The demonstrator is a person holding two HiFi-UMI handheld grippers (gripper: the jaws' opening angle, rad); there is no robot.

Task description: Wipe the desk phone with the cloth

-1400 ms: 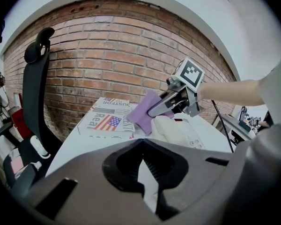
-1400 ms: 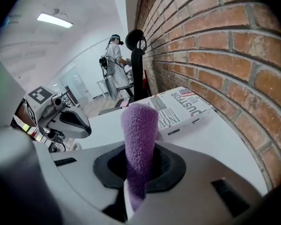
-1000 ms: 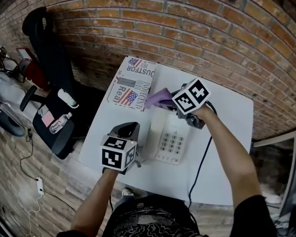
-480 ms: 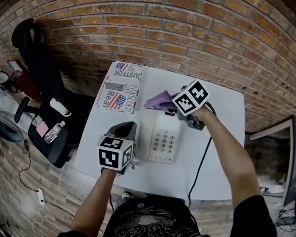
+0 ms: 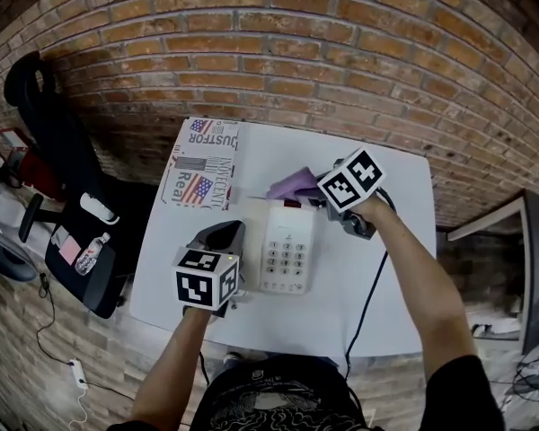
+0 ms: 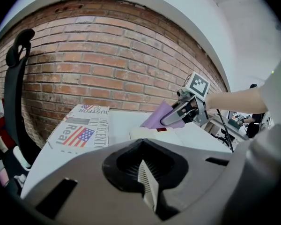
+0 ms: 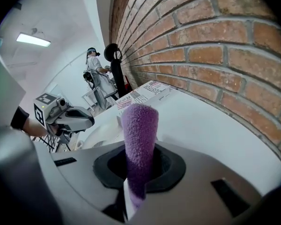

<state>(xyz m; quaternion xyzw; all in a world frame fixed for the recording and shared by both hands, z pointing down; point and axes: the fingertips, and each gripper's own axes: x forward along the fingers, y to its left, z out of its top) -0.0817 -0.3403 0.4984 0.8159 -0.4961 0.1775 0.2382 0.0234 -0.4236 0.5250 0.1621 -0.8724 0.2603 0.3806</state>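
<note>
A white desk phone (image 5: 286,248) lies in the middle of the white desk (image 5: 391,277). My right gripper (image 5: 313,192) is shut on a purple cloth (image 5: 292,184), which hangs over the phone's far end. In the right gripper view the cloth (image 7: 139,135) stands rolled up between the jaws of the right gripper (image 7: 135,191). My left gripper (image 5: 225,233) sits just left of the phone, shut, with nothing between its jaws. The left gripper view looks past the left gripper (image 6: 146,184) to the cloth (image 6: 158,117), the right gripper (image 6: 183,112) and the phone's far end (image 6: 152,133).
A printed newspaper (image 5: 201,176) lies at the desk's far left corner. A brick wall (image 5: 341,70) runs along the far edge. A black office chair (image 5: 67,178) stands to the left of the desk. A black cable (image 5: 366,303) trails from my right gripper across the desk.
The head view has shifted, so the desk sits further right in the frame. The right gripper keeps the cloth at the phone's far end. The left gripper stays beside the phone.
</note>
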